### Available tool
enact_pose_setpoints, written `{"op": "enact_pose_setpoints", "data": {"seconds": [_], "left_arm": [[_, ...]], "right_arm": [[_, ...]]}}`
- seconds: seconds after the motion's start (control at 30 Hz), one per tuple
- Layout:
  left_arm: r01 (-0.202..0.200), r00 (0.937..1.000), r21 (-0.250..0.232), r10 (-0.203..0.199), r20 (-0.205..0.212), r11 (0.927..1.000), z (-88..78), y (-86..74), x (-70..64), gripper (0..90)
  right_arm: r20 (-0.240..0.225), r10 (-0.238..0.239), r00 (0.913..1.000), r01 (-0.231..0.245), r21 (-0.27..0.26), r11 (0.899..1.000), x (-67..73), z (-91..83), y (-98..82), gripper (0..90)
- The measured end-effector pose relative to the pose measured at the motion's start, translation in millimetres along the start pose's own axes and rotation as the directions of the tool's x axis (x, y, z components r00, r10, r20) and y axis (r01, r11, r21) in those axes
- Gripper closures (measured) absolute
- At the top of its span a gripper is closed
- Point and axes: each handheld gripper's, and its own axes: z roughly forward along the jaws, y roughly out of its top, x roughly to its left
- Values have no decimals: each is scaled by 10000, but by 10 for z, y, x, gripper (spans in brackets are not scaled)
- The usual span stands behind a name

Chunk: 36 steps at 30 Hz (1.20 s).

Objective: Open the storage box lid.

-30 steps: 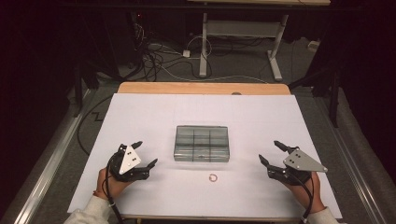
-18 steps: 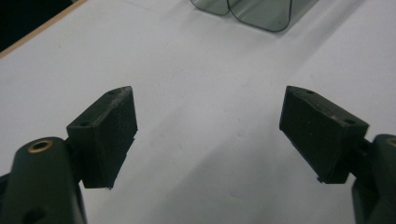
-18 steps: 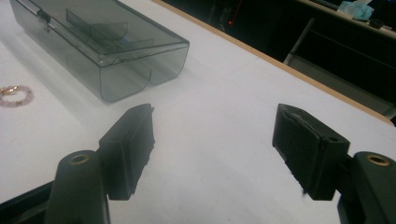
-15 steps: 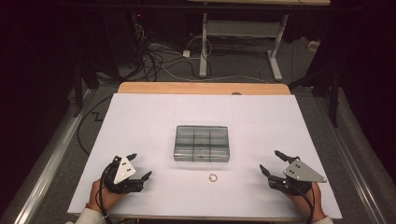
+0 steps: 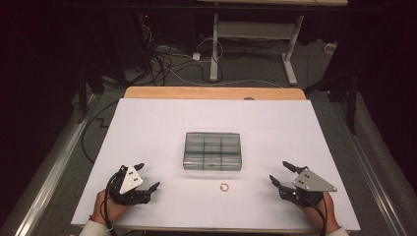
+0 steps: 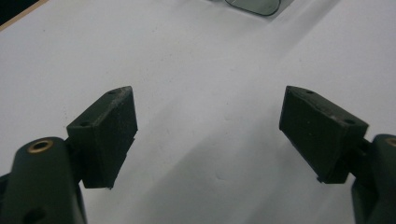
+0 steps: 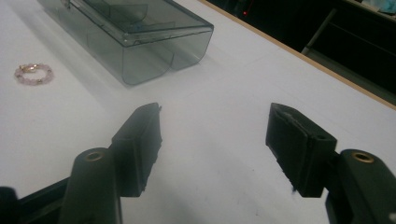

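Moved since before: both of my grippers drew back toward the near table edge — the right gripper (image 5: 282, 173) had just been closing a little, nothing between its jaws.
Left gripper (image 5: 146, 176): jaws spread wide, empty, over bare white table (image 5: 147, 128).
Bead ring (image 5: 224, 187): flat on the table, just in front of the clear box (image 5: 213, 150), between my grippers — well apart from both.

Right claw (image 5: 281, 172) — jaws narrower, empty

Dark room, cables (image 5: 162, 61) on floor
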Motion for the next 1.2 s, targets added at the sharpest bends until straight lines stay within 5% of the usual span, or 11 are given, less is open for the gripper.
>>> {"op": "enact_pose_setpoints", "data": {"seconds": [0.27,0.3,0.43,0.47,0.6,0.87,1.0,1.2], "left_arm": [[-39,9983,126,32,588,9999,47,90,-14,283],[194,9966,294,-217,800,9994,86,141,-17,289],[160,9919,272,-193,1254,9995,147,240,-30,343],[173,9904,230,-203,1367,9996,167,278,-30,365],[519,9774,143,-537,2045,9986,284,428,7,418],[700,9613,62,-692,2669,9975,469,618,12,548],[675,9614,58,-666,2670,9977,528,674,1,548],[792,9575,25,-768,2780,9969,570,717,8,567]], "right_arm": [[-586,-280,9979,294,230,9993,37,15,54,666],[-809,-476,9956,502,296,9983,67,41,96,746],[-1131,-917,9893,981,523,9938,135,105,173,838],[-1398,-1266,9821,1366,647,9885,194,166,233,889],[-1875,-1492,9709,1632,615,9847,305,302,348,900],[-2654,-1890,9454,2132,651,9748,575,658,513,900],[-2928,-2101,9328,2405,717,9680,696,821,570,900],[-3086,-2227,9248,2548,675,9646,777,990,667,900]]}}
